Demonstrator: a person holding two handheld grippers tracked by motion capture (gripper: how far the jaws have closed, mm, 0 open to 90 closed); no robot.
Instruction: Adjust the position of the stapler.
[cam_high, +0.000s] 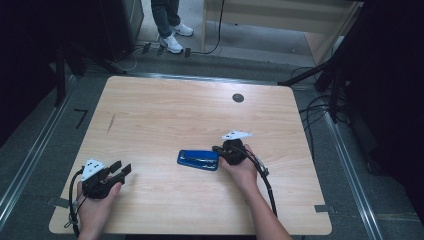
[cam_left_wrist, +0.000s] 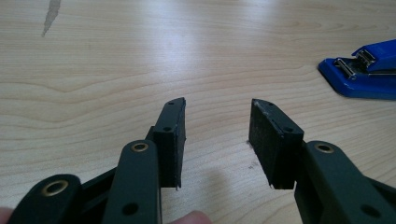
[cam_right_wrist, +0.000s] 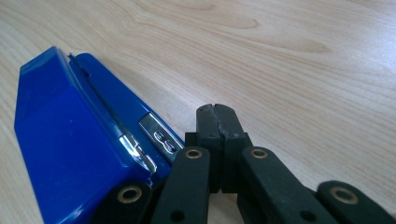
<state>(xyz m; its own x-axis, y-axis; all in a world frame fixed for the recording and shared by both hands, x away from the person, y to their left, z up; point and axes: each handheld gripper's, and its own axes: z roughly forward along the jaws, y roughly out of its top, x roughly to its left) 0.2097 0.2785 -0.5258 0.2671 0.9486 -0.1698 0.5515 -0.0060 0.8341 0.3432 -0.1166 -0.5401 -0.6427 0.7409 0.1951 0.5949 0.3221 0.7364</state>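
A blue stapler (cam_high: 199, 159) lies on its side on the wooden table (cam_high: 165, 110), right of centre. My right gripper (cam_high: 216, 149) is at the stapler's right end with its jaws shut and nothing between them. In the right gripper view the closed tips (cam_right_wrist: 215, 109) lie right beside the stapler (cam_right_wrist: 70, 140), whose metal staple channel faces the jaws; I cannot tell whether they touch. My left gripper (cam_high: 121, 169) rests near the front left corner, well clear of the stapler. Its jaws (cam_left_wrist: 217, 105) stand open over bare wood, with the stapler (cam_left_wrist: 364, 70) far off to the right.
A dark round cable hole (cam_high: 238, 97) sits in the tabletop near the far edge. A faint grey streak (cam_high: 111, 122) marks the wood at left. Beyond the table a person's legs (cam_high: 167, 25) stand on the floor, and cables (cam_high: 320, 107) trail at right.
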